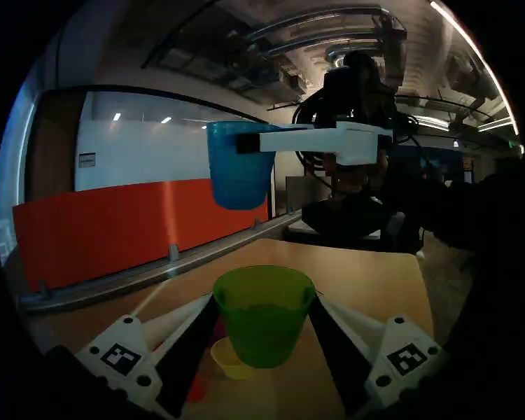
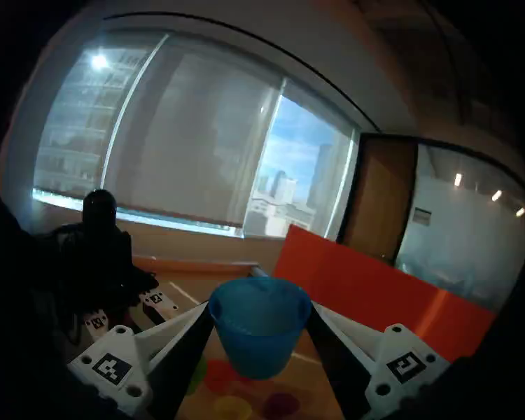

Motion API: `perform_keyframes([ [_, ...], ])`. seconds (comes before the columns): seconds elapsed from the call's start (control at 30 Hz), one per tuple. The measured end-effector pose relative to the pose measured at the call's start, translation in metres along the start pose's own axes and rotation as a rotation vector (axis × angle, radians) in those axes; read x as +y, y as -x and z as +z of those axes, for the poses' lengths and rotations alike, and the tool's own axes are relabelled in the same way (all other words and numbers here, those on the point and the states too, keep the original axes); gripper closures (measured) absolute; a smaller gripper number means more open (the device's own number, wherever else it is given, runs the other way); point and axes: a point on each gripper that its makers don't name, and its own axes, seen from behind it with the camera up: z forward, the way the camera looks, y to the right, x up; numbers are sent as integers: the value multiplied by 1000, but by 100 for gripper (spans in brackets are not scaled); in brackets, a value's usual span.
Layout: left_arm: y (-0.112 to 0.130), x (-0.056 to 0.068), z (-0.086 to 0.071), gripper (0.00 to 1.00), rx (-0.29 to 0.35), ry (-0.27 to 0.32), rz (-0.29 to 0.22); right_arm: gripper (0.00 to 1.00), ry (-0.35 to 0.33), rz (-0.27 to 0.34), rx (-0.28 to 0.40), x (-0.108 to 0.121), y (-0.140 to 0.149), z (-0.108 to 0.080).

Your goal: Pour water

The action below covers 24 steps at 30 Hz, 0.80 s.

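My left gripper (image 1: 263,302) is shut on a translucent green cup (image 1: 264,325), upright, low in the middle of the left gripper view. Higher and farther off, the right gripper (image 1: 246,143) holds a blue cup (image 1: 239,168) upright at its rim, in the air over the wooden table (image 1: 374,280). In the right gripper view the same blue cup (image 2: 260,329) sits between the white fingers of my right gripper (image 2: 260,309), mouth up. The left gripper (image 2: 131,311) appears in shadow at the lower left. Whether either cup holds water I cannot tell.
A small yellow cup (image 1: 231,358) stands on the table under the green one, with a red item beside it. Coloured round items (image 2: 232,406) lie below the blue cup. An orange-red panel (image 1: 122,227) lines the table's far side. A person's dark arm (image 1: 465,210) reaches in from the right.
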Motion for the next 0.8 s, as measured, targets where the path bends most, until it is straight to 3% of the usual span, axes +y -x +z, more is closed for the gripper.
perform_keyframes([
  [0.17,0,-2,0,14,-2,-4,-1,9,-24,131,5,3,2,-2],
  [0.3,-1,-2,-1,14,-7,-6,2,9,-24,175,6,6,4,-3],
  [0.8,6,-11,0,14,-28,-29,8,9,29,149,-23,21,22,-18],
])
